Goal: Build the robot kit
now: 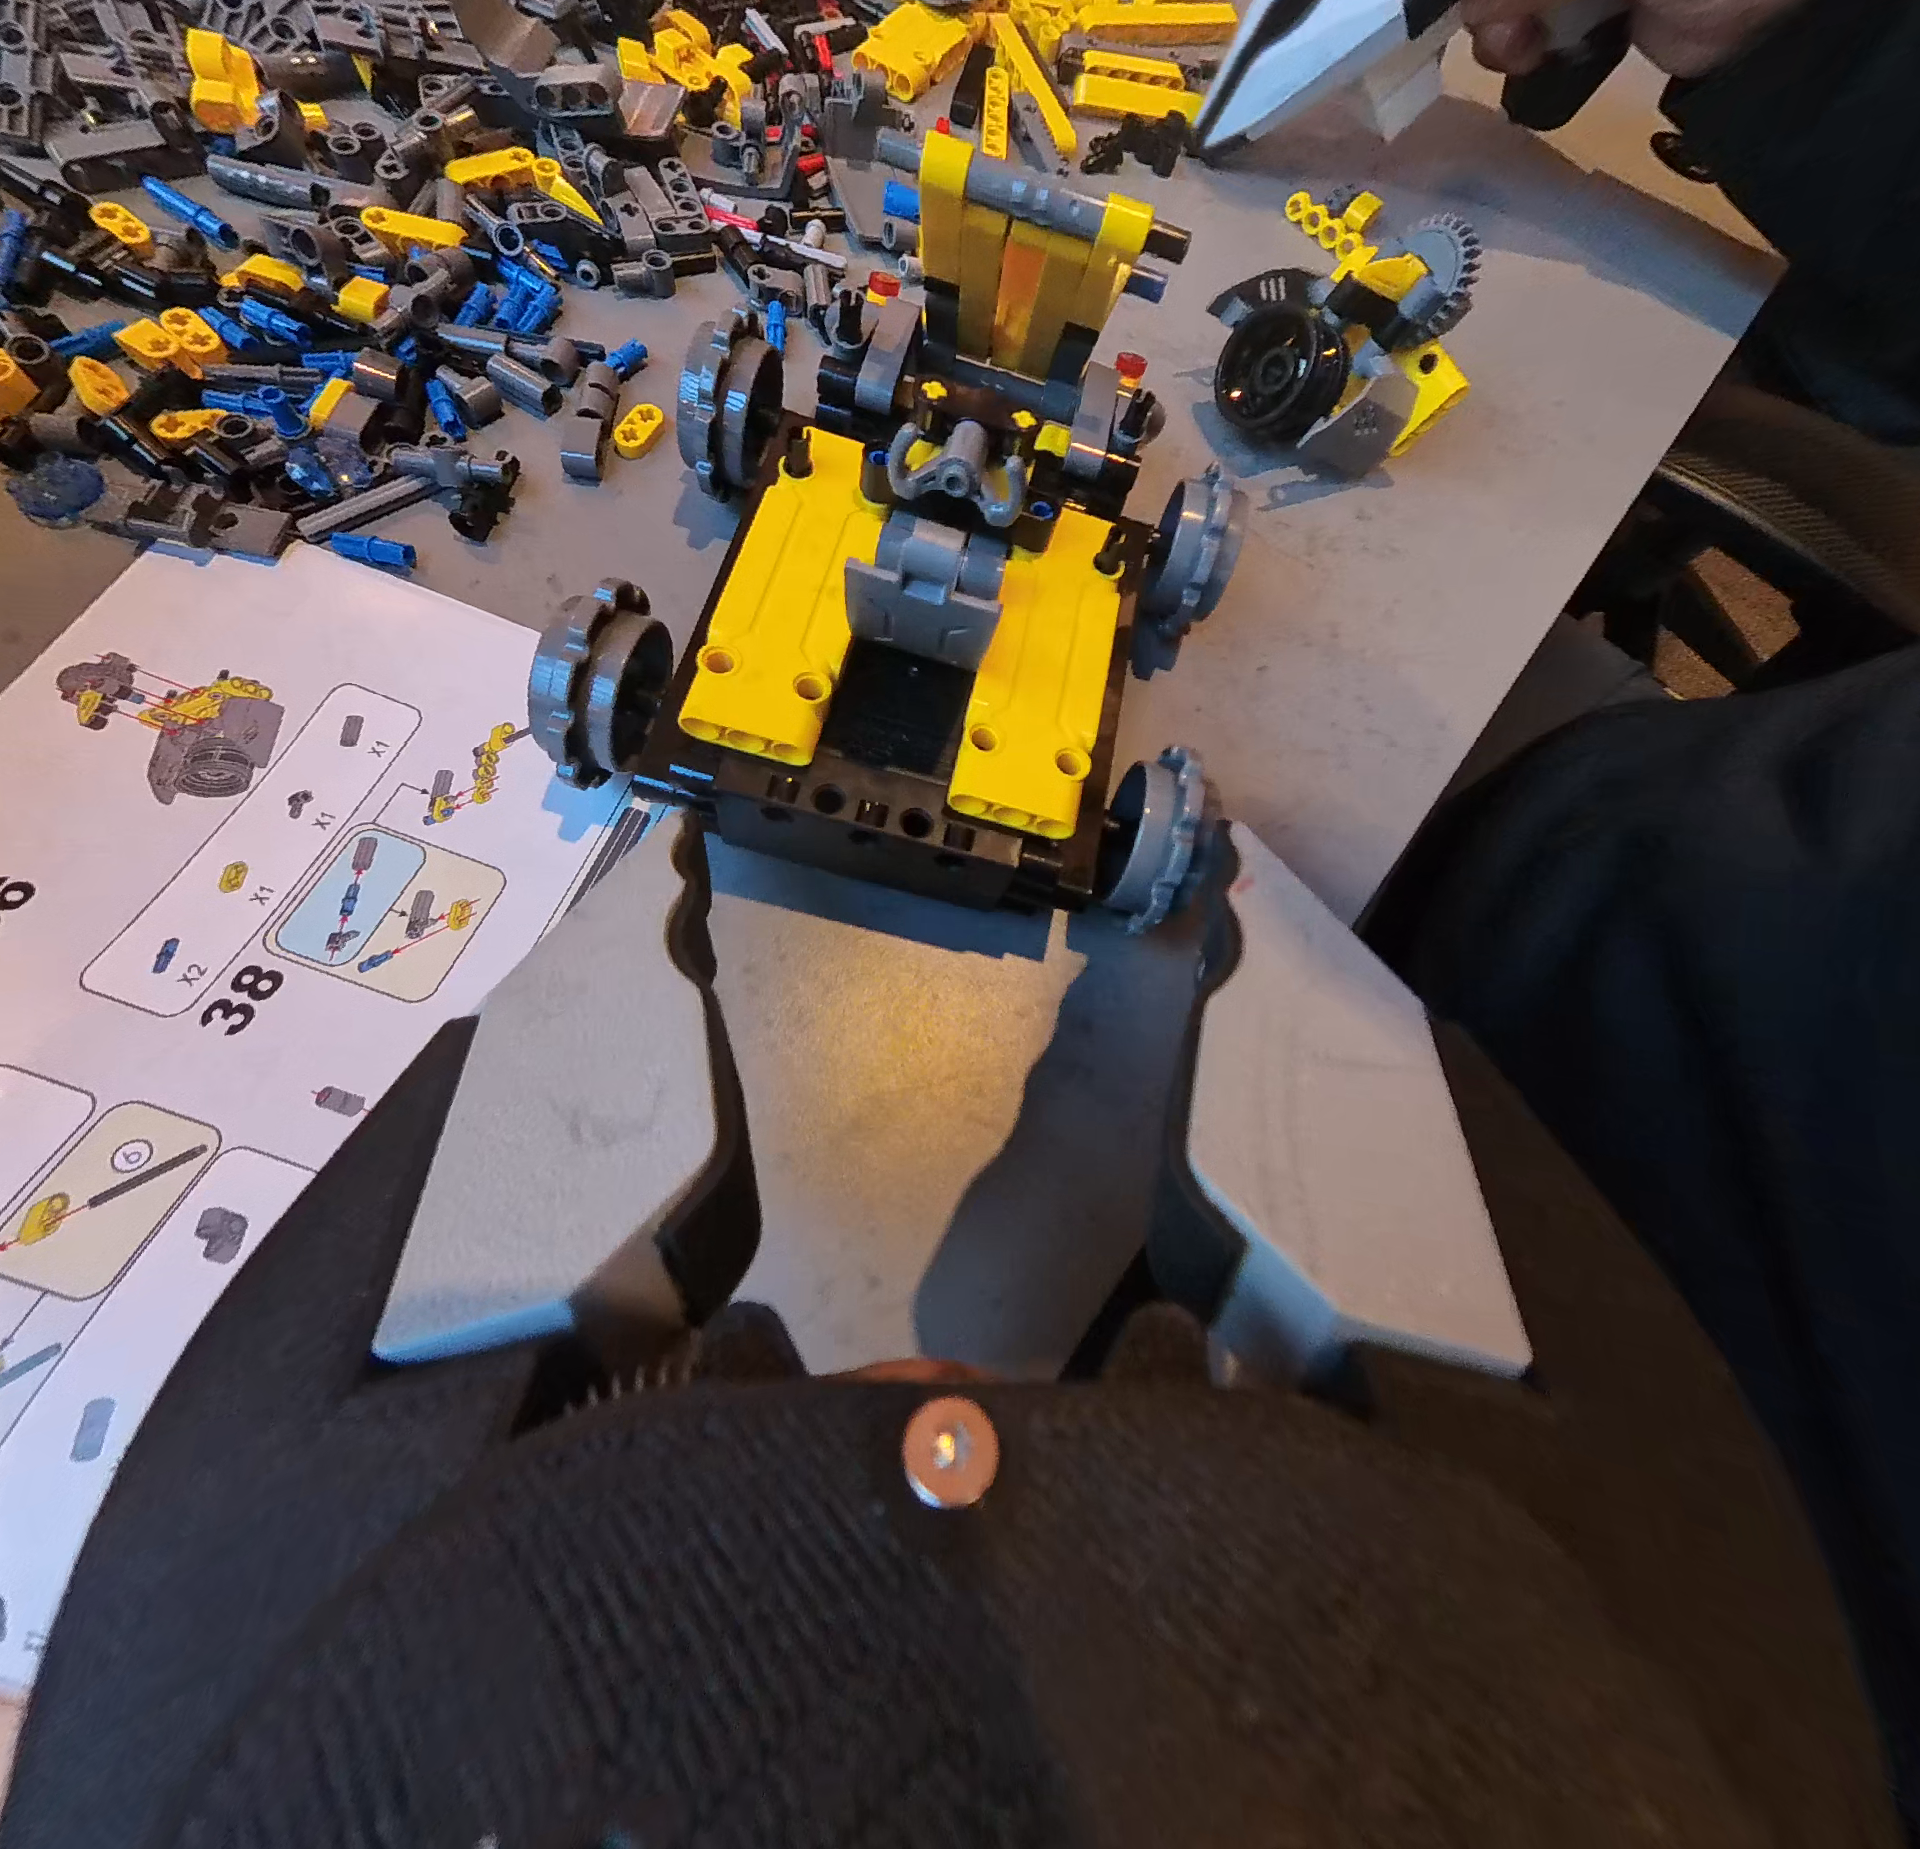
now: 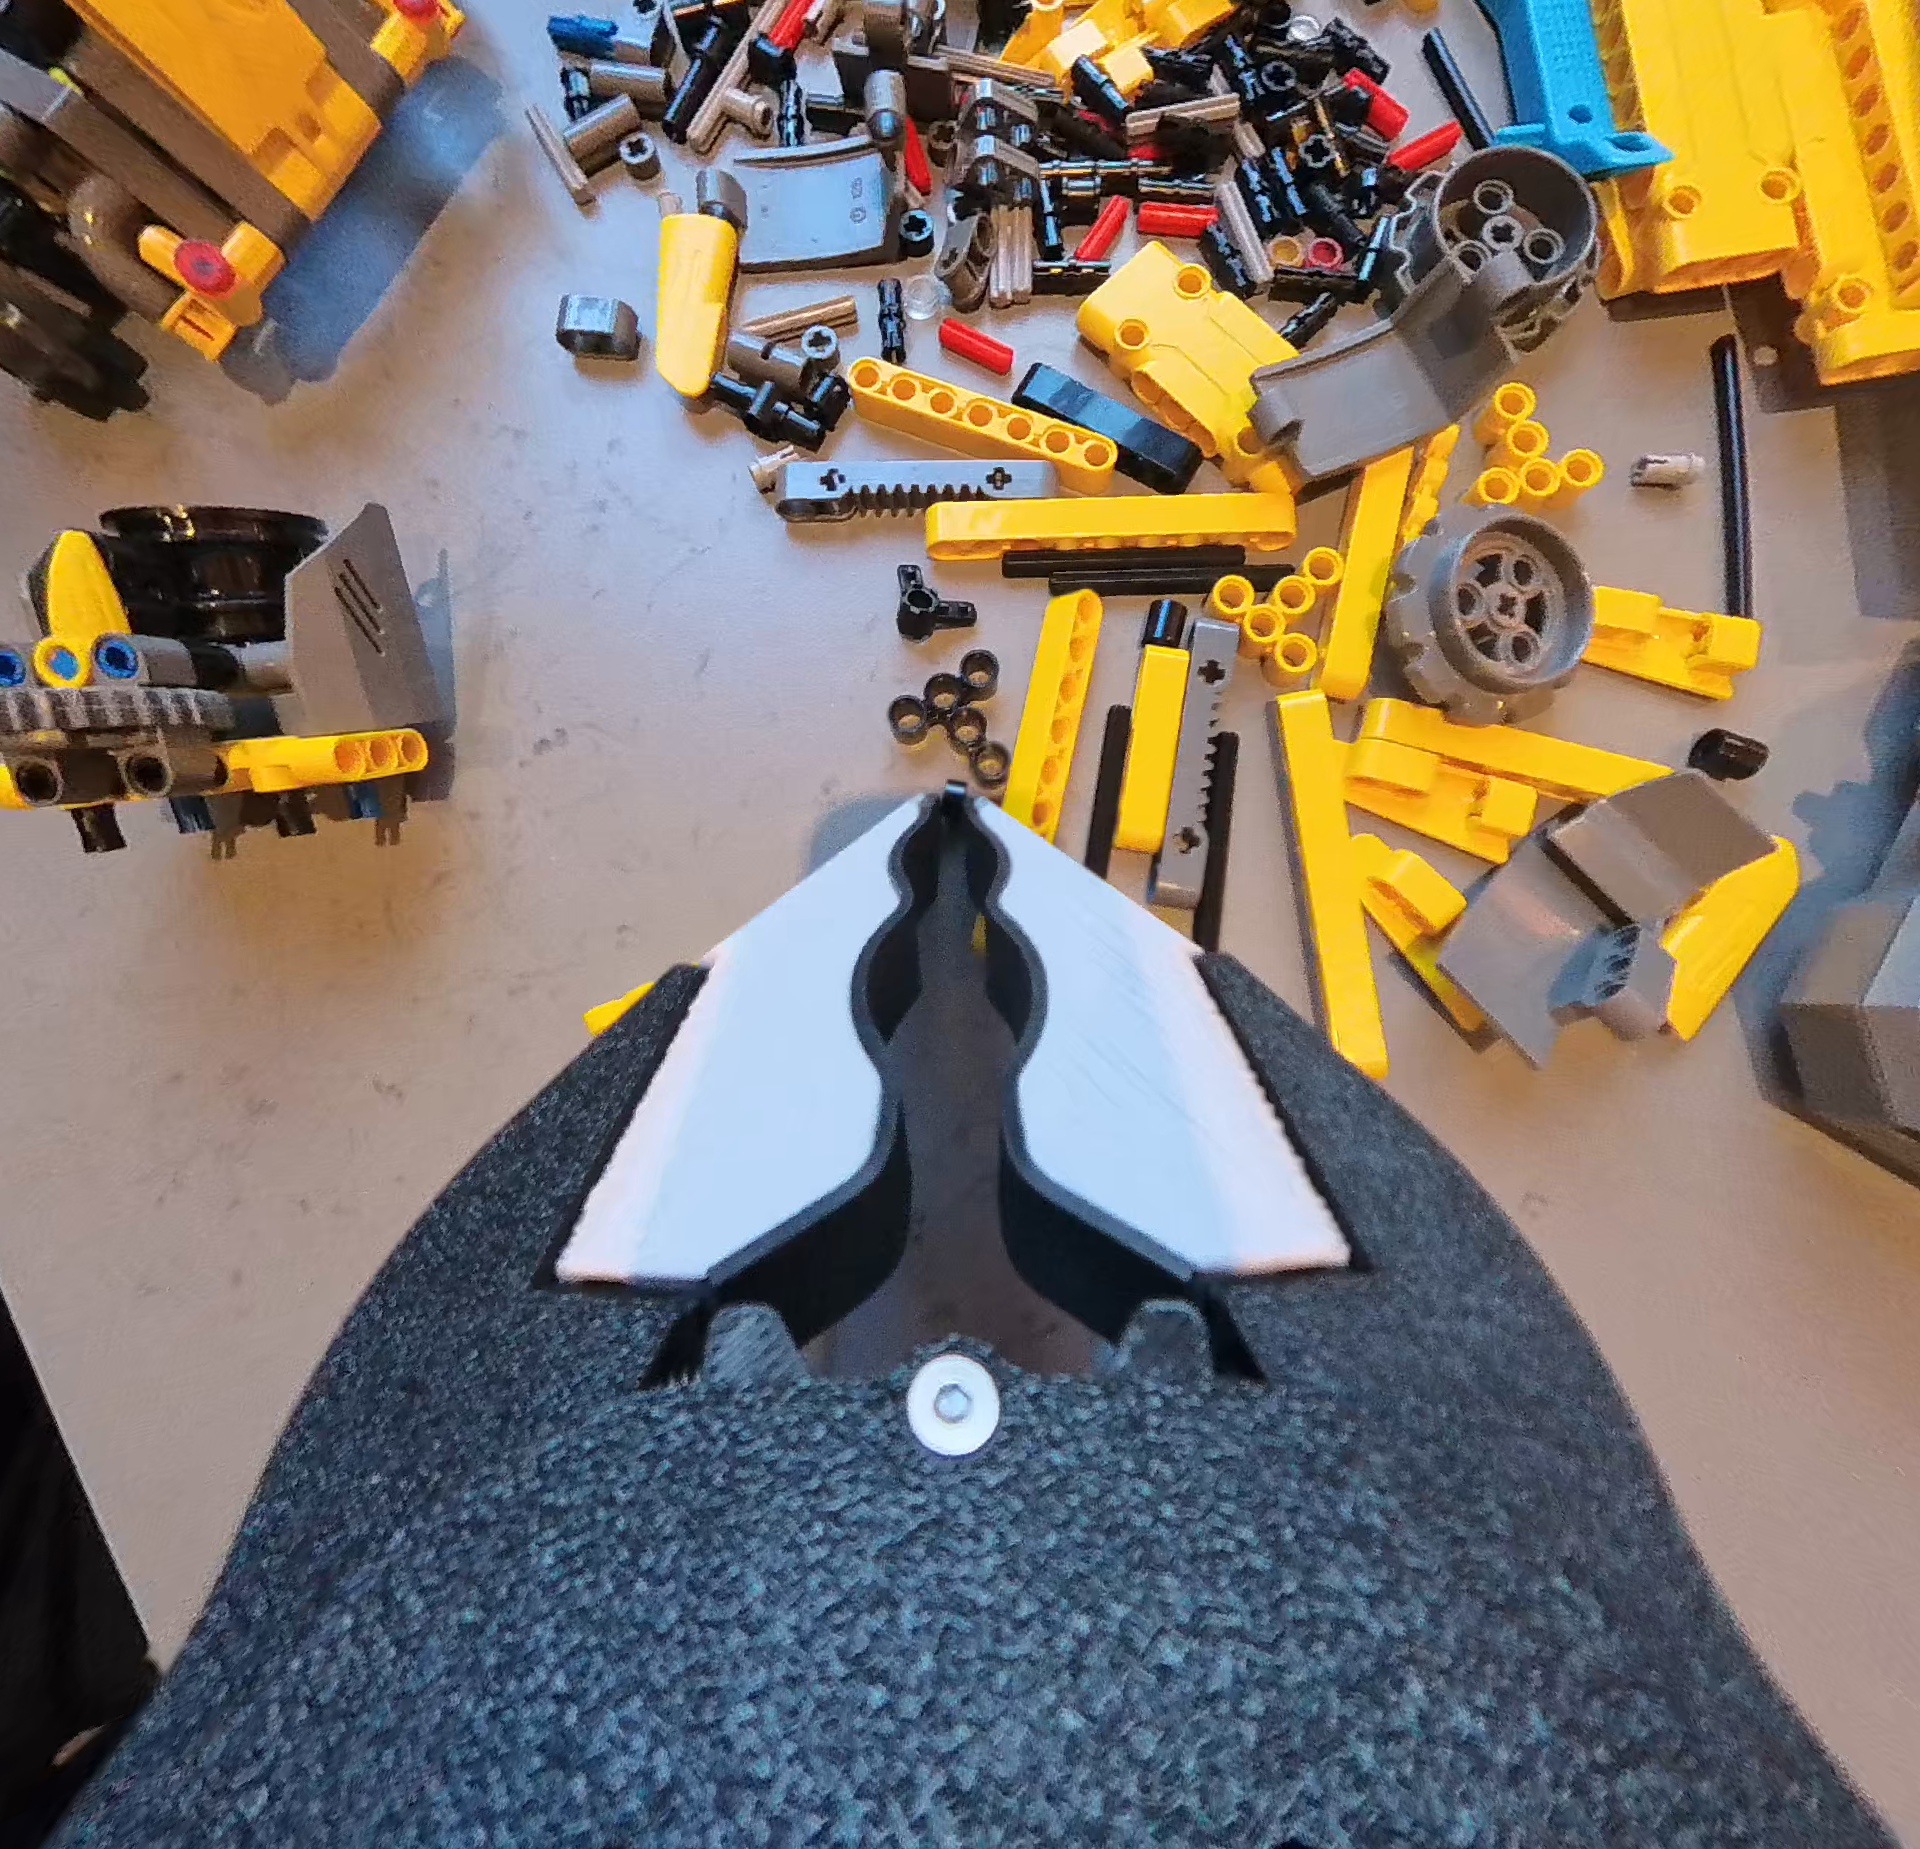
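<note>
While spread, left fingers astride one four-wheeled chassis.

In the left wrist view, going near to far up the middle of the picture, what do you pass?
Left gripper, fingers apart → yellow and black vehicle model → its upright yellow panel → loose yellow beams at the far table edge.

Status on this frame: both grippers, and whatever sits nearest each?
Left gripper open, fingers flanking rear of yellow-black vehicle model. Right gripper shut on tiny black piece, beside loose parts pile. Instruction booklet left of model.
</note>
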`<state>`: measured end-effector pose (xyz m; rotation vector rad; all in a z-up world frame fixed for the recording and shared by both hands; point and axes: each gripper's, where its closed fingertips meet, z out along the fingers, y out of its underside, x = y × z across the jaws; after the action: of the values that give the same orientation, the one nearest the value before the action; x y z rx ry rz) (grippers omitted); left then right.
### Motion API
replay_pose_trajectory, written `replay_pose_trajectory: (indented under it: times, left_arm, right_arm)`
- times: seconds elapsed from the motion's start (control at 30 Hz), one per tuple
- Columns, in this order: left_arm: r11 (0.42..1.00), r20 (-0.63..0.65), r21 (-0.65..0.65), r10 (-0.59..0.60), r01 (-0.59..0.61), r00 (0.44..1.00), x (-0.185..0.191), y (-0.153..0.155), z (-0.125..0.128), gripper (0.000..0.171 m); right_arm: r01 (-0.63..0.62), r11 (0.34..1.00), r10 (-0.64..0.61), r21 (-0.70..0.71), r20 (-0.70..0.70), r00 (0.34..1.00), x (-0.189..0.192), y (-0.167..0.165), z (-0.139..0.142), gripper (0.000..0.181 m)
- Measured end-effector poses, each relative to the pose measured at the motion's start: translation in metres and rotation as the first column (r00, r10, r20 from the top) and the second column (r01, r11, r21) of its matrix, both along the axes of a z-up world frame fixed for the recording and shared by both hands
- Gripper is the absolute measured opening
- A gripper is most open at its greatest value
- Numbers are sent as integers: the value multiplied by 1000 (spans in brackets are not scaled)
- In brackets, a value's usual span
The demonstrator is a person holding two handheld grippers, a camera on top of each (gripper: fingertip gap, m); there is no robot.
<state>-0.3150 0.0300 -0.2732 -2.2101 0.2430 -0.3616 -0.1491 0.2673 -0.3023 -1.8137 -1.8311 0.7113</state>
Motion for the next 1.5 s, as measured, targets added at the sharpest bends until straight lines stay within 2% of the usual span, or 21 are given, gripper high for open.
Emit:
replay_pose_trajectory:
  times: [0.17,0.27,0.37,0.47,0.67,0.77,0.97,1.13,1.23,1.37,1.5]
  left_arm:
    - [1000,2,-4,-2,2,1000,1,0,-1,92]
    - [1000,-2,-5,-6,6,1000,2,0,-1,92]
    - [1000,-6,-4,-6,6,1000,2,1,-1,93]
    - [1000,-14,0,-9,8,1000,3,0,-1,92]
    - [1000,-16,2,-9,9,1000,4,0,1,92]
    - [1000,-17,8,-9,9,1000,4,-1,2,91]
    - [1000,-7,8,-9,9,1000,3,-1,2,91]
    - [1000,-5,6,-10,10,1000,3,-1,1,90]
    - [1000,-4,5,-9,9,1000,3,-1,0,90]
    - [1000,-3,3,-9,9,1000,2,-1,-1,90]
    - [1000,6,-2,-8,8,1000,2,-1,-2,90]
  right_arm:
    - [-55,997,54,63,13,998,12,-8,8,4]
    - [-96,978,81,183,91,993,31,-2,11,4]
    - [-179,917,100,355,229,968,49,8,12,4]
    - [-306,830,155,466,334,930,58,5,14,4]
    - [-462,720,209,518,473,856,65,1,4,4]
    - [-514,688,242,512,506,828,67,-4,1,4]
    - [-524,739,306,423,483,820,71,-20,2,14]
    - [-512,776,327,368,459,826,75,-26,2,14]
    - [-446,813,287,373,409,866,74,-21,7,17]
    - [-341,892,247,296,313,917,78,-18,10,17]
    - [-301,930,246,211,253,936,78,-17,7,9]
